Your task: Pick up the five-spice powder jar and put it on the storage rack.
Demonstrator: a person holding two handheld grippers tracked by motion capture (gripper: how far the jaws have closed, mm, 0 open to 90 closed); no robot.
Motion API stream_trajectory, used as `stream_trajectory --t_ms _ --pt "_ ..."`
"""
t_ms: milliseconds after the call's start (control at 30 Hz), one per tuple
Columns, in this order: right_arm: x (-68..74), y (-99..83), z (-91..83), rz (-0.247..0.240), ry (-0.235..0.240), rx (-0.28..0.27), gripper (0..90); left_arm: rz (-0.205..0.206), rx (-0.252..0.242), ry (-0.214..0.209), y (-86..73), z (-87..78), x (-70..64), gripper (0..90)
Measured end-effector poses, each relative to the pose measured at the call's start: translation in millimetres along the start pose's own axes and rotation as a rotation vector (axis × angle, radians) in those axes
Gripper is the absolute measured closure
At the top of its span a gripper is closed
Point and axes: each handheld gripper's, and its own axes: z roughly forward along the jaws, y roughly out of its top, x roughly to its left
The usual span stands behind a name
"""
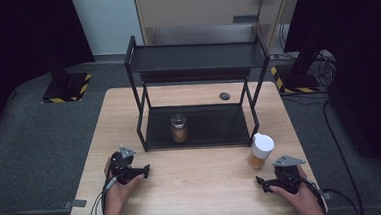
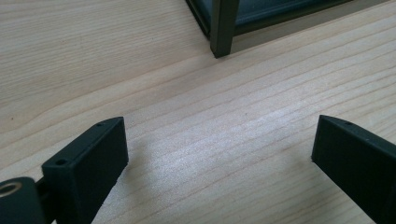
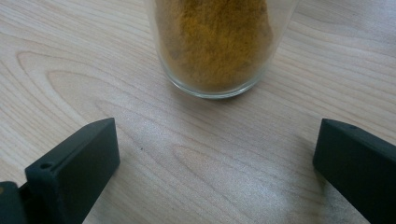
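A glass jar of orange powder with a white lid (image 1: 260, 151) stands on the wooden table (image 1: 198, 192) at the right, in front of a black two-tier rack (image 1: 195, 57). My right gripper (image 1: 278, 179) sits just behind it, open, and its view shows the jar's base (image 3: 215, 46) a short way beyond the spread gripper (image 3: 217, 135). A second jar with a silver lid (image 1: 179, 128) stands on the rack's lower shelf. My left gripper (image 1: 132, 167) rests open at the front left, and in its own view the left gripper (image 2: 219, 135) spans bare wood, short of the rack's front leg (image 2: 224, 28).
A small dark round disc (image 1: 224, 96) lies on the table behind the rack. The rack's upper shelf (image 1: 196, 62) holds nothing. Black stands with yellow-striped bases (image 1: 67, 90) flank the table on the grey floor.
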Motion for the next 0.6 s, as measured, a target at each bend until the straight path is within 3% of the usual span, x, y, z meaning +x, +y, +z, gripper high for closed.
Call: stream_trajectory --t_ms 233,600 --pt "-0.1 0.0 0.0 -0.001 0.000 0.000 1.5 -0.021 -0.008 0.011 -4.9 3.7 4.8 0.1" --pt "-0.1 0.0 0.0 0.000 0.000 0.000 1.5 -0.017 -0.044 0.012 -14.4 3.9 4.5 0.0"
